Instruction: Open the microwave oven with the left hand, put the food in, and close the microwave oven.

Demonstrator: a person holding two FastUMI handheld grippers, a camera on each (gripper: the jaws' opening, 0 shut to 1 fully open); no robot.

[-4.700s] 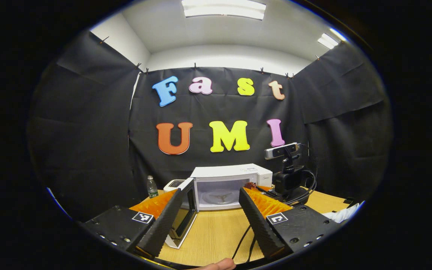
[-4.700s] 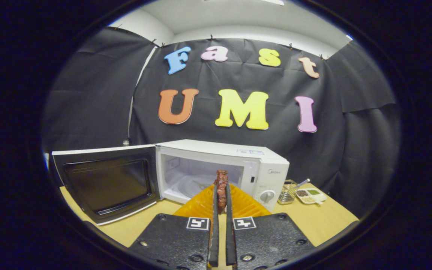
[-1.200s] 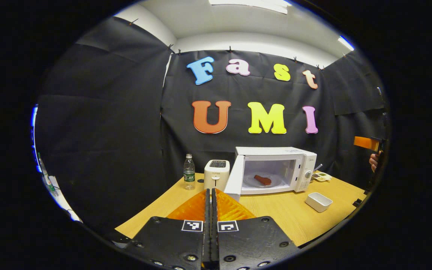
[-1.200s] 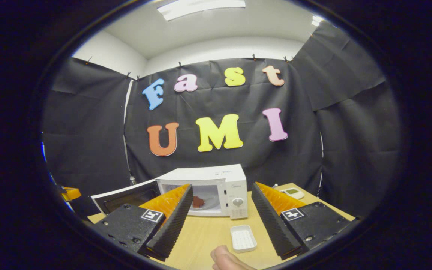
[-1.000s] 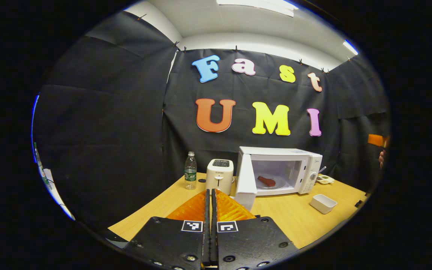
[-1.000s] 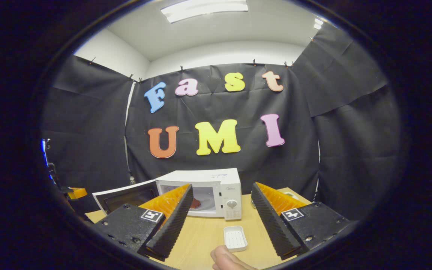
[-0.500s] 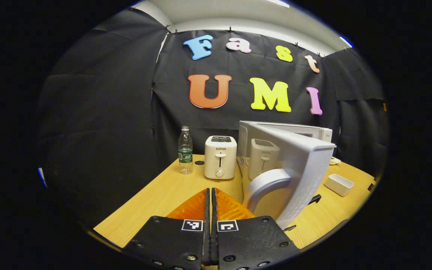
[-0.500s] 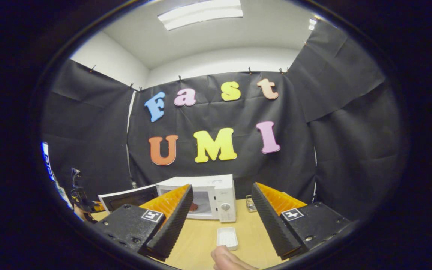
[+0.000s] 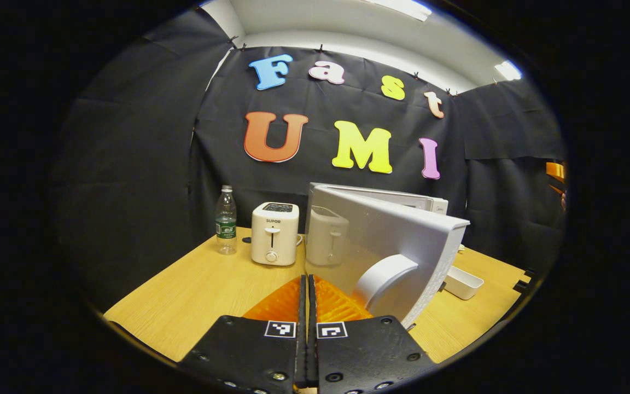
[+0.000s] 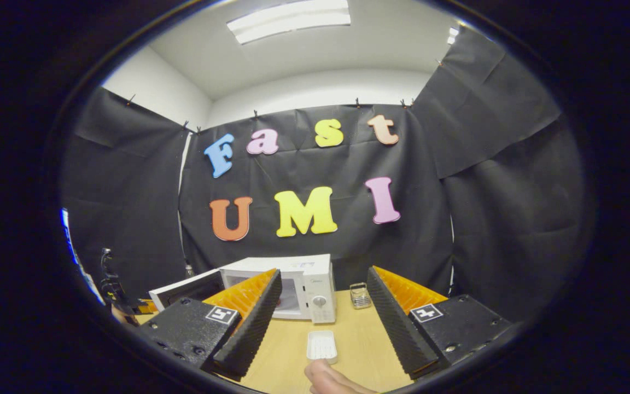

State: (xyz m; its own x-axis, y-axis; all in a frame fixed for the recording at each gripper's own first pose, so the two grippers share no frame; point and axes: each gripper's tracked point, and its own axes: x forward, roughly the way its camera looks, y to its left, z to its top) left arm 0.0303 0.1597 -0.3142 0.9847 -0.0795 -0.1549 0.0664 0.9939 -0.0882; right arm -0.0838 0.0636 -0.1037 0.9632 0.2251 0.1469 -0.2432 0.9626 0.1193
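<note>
Door mid-swing toward shut, food already inside the microwave.

A second earlier we had the microwave (image 9: 380, 194) cavity in plain sight from the left gripper view with the food on its turntable; at this moment the door (image 9: 386, 241) had swung across and hid it, so we judged only the closing push was left. Left gripper (image 9: 307, 290) had its fingers pressed together on nothing, tips just beside the door's outer face near the handle (image 9: 383, 273); contact unclear. Right gripper (image 10: 323, 298) sat well back from the microwave (image 10: 293, 287), jaws wide, empty. The food itself was too small to make out in the right gripper view. Left of the microwave: toaster (image 9: 274, 232), then water bottle (image 9: 226, 219). In front of it, right of the door: small white tray (image 9: 461, 282), clear of the door's arc by our read. A thumb (image 10: 331, 377) showed low in the right gripper view.
</note>
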